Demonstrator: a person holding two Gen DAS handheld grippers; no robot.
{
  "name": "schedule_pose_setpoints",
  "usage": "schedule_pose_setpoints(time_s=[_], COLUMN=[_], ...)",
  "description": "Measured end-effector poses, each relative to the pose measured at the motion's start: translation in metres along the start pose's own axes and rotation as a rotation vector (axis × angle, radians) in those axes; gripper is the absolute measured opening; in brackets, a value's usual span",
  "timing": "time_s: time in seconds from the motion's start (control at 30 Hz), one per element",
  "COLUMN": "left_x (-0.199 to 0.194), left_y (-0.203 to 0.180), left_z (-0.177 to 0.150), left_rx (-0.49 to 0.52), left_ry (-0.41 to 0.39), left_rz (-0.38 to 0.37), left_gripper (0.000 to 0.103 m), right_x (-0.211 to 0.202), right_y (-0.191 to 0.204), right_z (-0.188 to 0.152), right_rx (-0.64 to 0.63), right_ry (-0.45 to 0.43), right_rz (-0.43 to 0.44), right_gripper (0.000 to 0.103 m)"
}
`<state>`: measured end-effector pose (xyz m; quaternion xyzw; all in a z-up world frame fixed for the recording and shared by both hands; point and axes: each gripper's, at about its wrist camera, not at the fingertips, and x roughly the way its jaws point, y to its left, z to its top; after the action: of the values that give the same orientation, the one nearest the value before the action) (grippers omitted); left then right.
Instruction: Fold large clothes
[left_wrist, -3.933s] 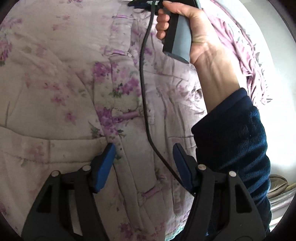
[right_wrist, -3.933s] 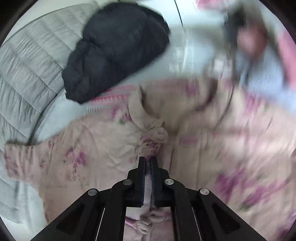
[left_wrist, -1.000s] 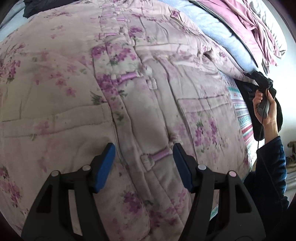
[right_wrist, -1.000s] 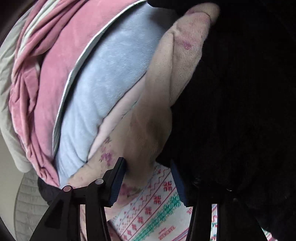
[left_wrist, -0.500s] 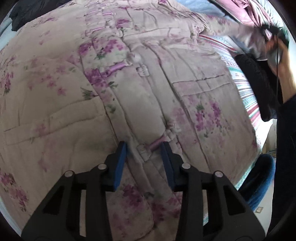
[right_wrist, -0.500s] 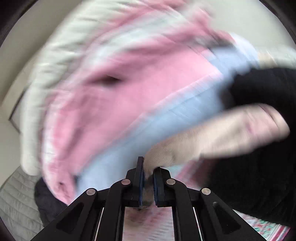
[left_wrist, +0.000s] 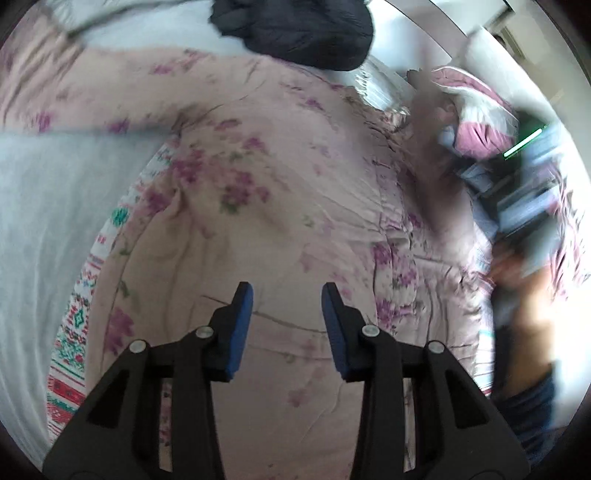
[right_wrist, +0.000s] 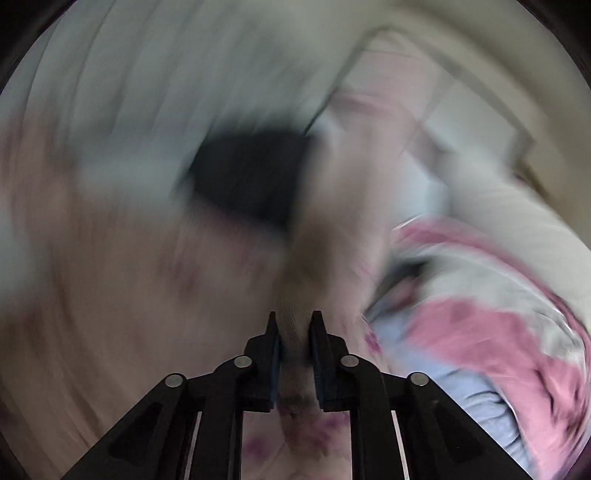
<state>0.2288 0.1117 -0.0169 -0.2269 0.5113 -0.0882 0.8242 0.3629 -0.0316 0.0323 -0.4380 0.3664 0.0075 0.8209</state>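
The pale pink quilted floral jacket (left_wrist: 280, 206) lies spread over most of the near and middle part of the left wrist view, wrinkled, with purple flower sprays across it; beneath its left edge shows a strip of white fabric with red and green knitted-style patterns (left_wrist: 79, 321), and left of that a plain pale grey-white sheet (left_wrist: 40, 229); at the far edge, touching the jacket's upper border, sits a bunched black garment (left_wrist: 295, 29); on the right, blurred, lie crumpled pink and white bedclothes (left_wrist: 476, 125).

The left gripper (left_wrist: 287, 314) hovers over the jacket with its blue-padded fingers (left_wrist: 240, 325) spread apart and nothing between them.

The right wrist view is heavily smeared; the right gripper (right_wrist: 293, 332) has its fingers drawn close together, pinching a thick fold of the same pale pink cloth, which rises between them and runs away towards the far middle; a dark blurred mass (right_wrist: 251, 177) lies beyond on the left, and pink, white and light blue bedding (right_wrist: 480, 332) fills the right side.
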Motion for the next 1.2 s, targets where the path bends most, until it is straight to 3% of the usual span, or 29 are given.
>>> schedule_pose_setpoints(time_s=[0.07,0.13,0.17,0.23,0.27,0.37,0.43,0.5,0.6,0.73,0.83,1.0,1.1,1.2], left_x=[0.001,-0.001,-0.003,-0.003,-0.002,0.001,-0.001,0.001,0.002,0.002,0.002,0.002,0.002,0.0], left_y=[0.004,0.007,0.008,0.01,0.012,0.016,0.015,0.013,0.009,0.01,0.013,0.017,0.024,0.036], left_z=[0.002,0.004,0.004,0.006,0.007,0.006,0.003,0.002,0.001,0.002,0.005,0.007,0.009,0.014], left_rx=[-0.011,-0.014,-0.015,-0.023,-0.029,-0.048,-0.05,-0.044,-0.04,-0.046,-0.066,-0.089,-0.119,-0.16], left_ry=[0.005,0.004,0.003,0.004,0.006,0.028,0.034,0.039,0.048,0.045,0.035,0.03,0.025,0.016], left_rz=[0.003,-0.008,-0.018,-0.027,-0.029,-0.056,-0.061,-0.051,-0.062,-0.067,-0.058,-0.054,-0.05,-0.048], left_gripper=[0.04,0.04,0.04,0.04,0.04,0.04,0.04,0.04,0.04,0.04,0.041,0.041,0.041,0.041], right_x=[0.03,0.028,0.022,0.008,0.0,-0.008,0.008,0.019,0.018,0.025,0.014,-0.017,-0.008,0.014], right_y=[0.021,0.012,0.003,-0.007,-0.016,-0.046,-0.066,-0.07,-0.076,-0.115,-0.112,-0.076,-0.043,-0.002], right_z=[-0.019,-0.026,-0.027,-0.028,-0.03,-0.048,-0.074,-0.104,-0.133,-0.15,-0.126,-0.06,-0.011,0.017], right_rx=[0.015,0.108,0.167,0.231,0.245,0.33,0.401,0.372,0.322,0.478,0.465,0.427,0.367,0.251], right_ry=[0.093,0.058,0.046,0.028,-0.002,-0.037,0.029,0.092,0.082,0.122,0.131,0.008,0.003,0.036], right_rz=[0.109,0.131,0.186,0.356,0.414,0.353,0.285,0.241,0.184,0.219,0.206,0.322,0.358,0.316], right_gripper=[0.017,0.025,0.028,0.044,0.046,0.056,0.057,0.056,0.056,0.056,0.058,0.059,0.059,0.059])
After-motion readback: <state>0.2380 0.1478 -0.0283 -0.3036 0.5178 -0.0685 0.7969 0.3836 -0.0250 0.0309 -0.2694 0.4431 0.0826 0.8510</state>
